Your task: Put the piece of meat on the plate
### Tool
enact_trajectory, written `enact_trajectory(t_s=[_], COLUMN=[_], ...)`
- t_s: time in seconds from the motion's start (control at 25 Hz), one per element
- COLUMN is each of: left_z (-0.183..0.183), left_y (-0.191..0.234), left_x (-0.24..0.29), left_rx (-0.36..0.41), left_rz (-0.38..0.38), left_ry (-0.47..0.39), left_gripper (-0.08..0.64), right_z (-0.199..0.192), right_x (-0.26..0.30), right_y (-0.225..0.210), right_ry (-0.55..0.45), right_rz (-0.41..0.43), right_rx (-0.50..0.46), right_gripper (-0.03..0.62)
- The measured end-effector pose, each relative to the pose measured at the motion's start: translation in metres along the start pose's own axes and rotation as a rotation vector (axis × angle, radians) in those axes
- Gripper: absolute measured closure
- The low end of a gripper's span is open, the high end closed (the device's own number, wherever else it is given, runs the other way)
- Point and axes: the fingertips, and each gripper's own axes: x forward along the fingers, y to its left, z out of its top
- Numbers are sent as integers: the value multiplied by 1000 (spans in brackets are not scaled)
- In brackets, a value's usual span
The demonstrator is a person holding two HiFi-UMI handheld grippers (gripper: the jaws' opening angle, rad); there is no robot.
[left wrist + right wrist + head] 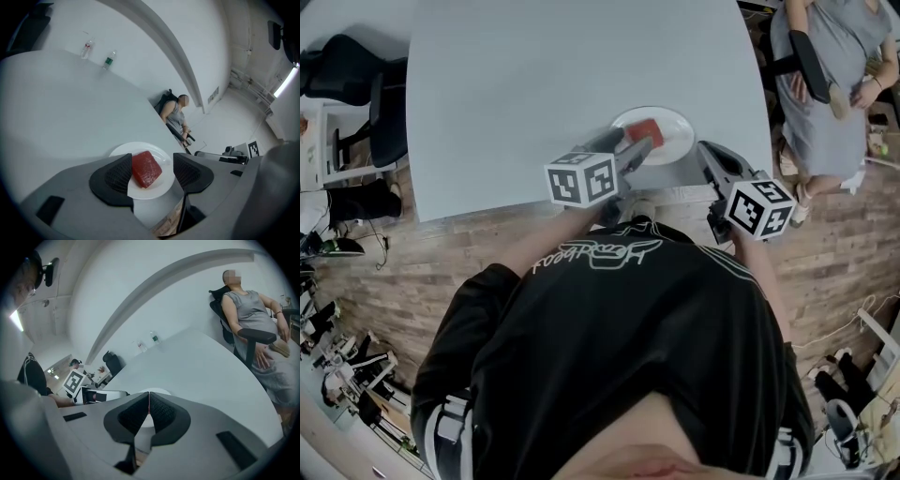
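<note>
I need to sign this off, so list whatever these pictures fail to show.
- Head view: left tool covers part of meat and plate.
- Left gripper view: meat's left edge behind a pad; contact unclear.
- Right gripper view: shut right tool hides most of the plate.
- Left gripper view: bottles too small to read.

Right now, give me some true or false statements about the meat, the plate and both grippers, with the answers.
The piece of meat lies on the plate. True.
The left gripper is clamped on the meat. False: its jaws stand apart, the meat between them.
The right gripper holds a bottle. False: its jaws are together with nothing between them.
Two bottles stand at the far side of the table. True.
</note>
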Motion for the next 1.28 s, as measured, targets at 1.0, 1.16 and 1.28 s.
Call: enact_trajectory(t_s=[1.0, 1.16, 1.28], left_z=[-42, -57, -72], left_y=[-129, -146, -162], left_x=[-108, -128, -144], left_rx=[196, 201, 227], left_rz=[-244, -248, -251], left_ry=[-105, -137, -157], left_gripper=[552, 552, 552], right_z=[-12, -24, -36], right_x=[-88, -107, -127], right_y=[95, 112, 125], right_ry=[-101, -96, -95], right_rz=[177, 213, 228], right_rx=[-99, -127, -151], right_gripper=[581, 582, 582])
